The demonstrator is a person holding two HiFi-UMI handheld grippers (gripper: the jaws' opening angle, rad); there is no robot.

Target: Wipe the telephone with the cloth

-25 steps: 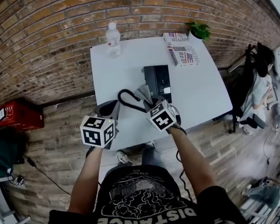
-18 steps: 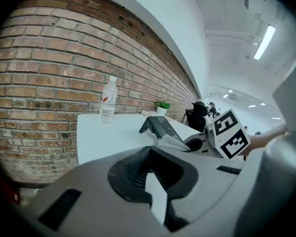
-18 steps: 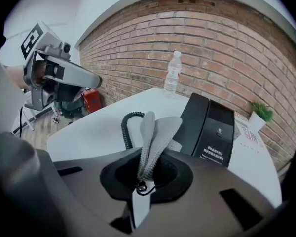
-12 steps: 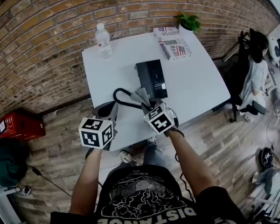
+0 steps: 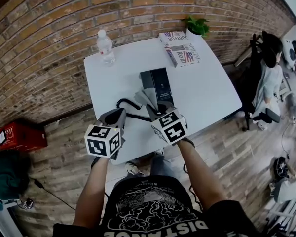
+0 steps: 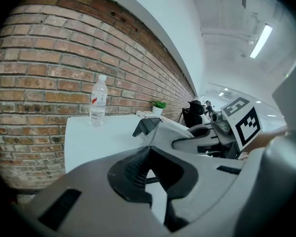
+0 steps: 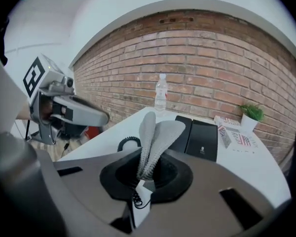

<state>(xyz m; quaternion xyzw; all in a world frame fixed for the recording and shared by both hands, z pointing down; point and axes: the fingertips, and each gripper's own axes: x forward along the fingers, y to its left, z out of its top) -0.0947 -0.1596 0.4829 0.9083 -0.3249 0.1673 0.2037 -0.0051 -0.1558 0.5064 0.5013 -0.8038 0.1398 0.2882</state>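
Brick wall (image 5: pixel 54 28): runs along the table's far edge.
White table (image 5: pixel 212 93): bears the telephone, a bottle, a printed box (image 5: pixel 180 47) and a potted plant (image 5: pixel 197 26).
Telephone (image 5: pixel 157 83): black, lying flat near the table's middle, with its coiled cord (image 5: pixel 126 103) trailing to the near left.
Right gripper (image 5: pixel 155 107): jaws clamped on the cloth, at the telephone's near end.
Left gripper (image 5: pixel 113 116): jaw tips together with nothing between them, over the near edge and beside the cord.
Bottle (image 5: pixel 105 47): clear, upright, at the far left corner.
Cloth (image 7: pixel 155 137): grey, folded, standing up out of the right jaws.
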